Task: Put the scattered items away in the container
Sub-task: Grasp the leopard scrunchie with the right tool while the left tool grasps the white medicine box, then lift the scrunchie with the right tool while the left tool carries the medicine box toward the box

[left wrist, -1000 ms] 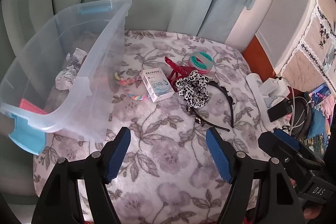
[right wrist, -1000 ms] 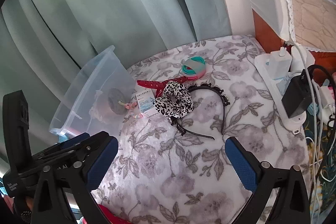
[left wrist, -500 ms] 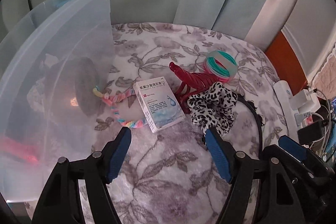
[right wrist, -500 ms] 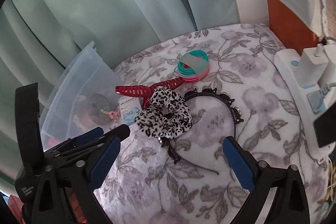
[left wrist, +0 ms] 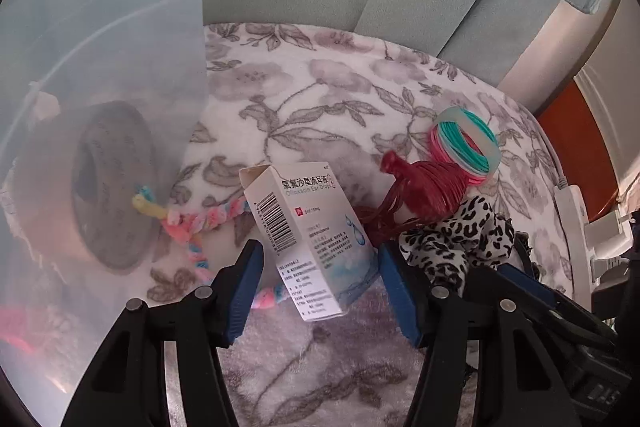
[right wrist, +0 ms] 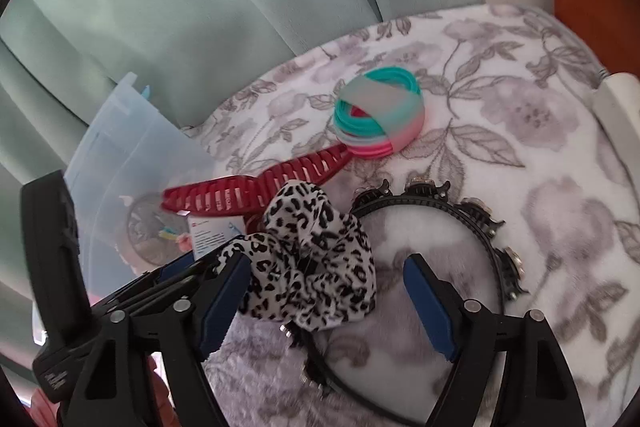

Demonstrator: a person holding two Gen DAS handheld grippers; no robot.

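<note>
So I straddle the ear-drop box (left wrist: 308, 239) at lower centre with my closing left gripper (left wrist: 320, 291), and the leopard scrunchie (right wrist: 308, 259) with my closing right gripper (right wrist: 324, 303), neither pinched yet, so both can go into the clear container (left wrist: 100, 67) at left.

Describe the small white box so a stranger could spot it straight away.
Start at the clear bin on the floral blanket. Just beside it lies the white box, on a pastel braid, next to a red hair claw. It is the only cardboard thing there, with a barcode and blue droplets.
</note>
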